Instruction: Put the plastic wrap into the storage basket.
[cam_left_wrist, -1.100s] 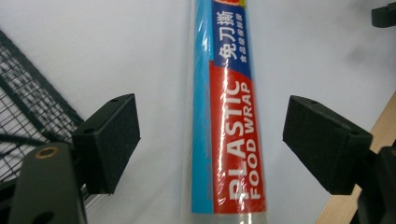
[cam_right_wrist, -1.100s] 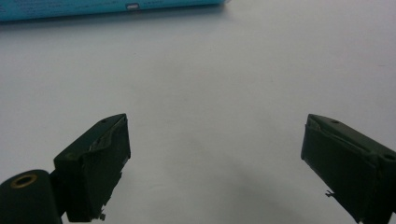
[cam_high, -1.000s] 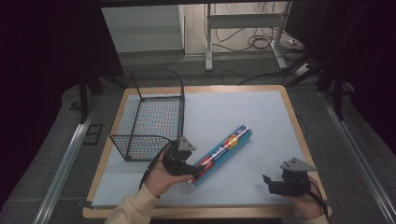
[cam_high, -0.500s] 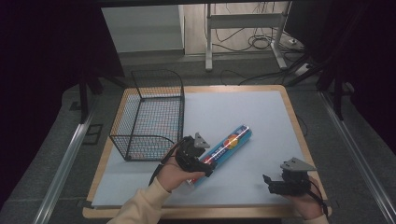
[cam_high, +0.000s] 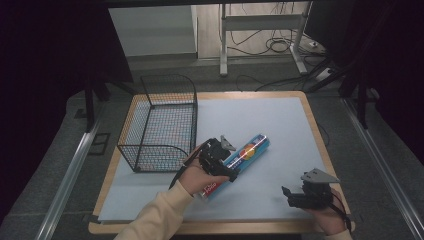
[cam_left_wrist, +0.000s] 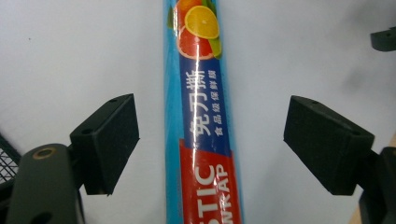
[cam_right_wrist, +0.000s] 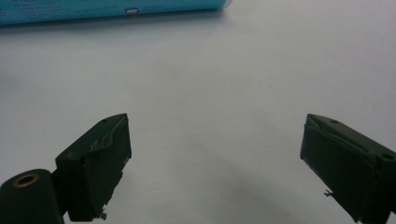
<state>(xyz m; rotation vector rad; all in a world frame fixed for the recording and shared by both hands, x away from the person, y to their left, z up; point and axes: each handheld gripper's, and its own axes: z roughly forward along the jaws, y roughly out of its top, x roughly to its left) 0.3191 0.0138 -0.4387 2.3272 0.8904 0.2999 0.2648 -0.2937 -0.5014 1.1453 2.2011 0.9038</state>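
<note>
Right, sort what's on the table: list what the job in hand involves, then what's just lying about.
In play:
- plastic wrap roll, between the open left tongs, not gripped
- wire basket beside it, probably

Lying about:
- right tongs, open, idle over bare blue mat

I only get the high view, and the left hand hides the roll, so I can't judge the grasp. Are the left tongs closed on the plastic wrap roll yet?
Observer: No. In the left gripper view the left tongs are open, with the plastic wrap roll lying between the jaws, a gap on each side.
Operator: Is it centred?
Observer: Roughly; the gap looks wider on that view's right.
Operator: And the right tongs?
Observer: The right tongs are open over bare blue mat, holding nothing.
</note>
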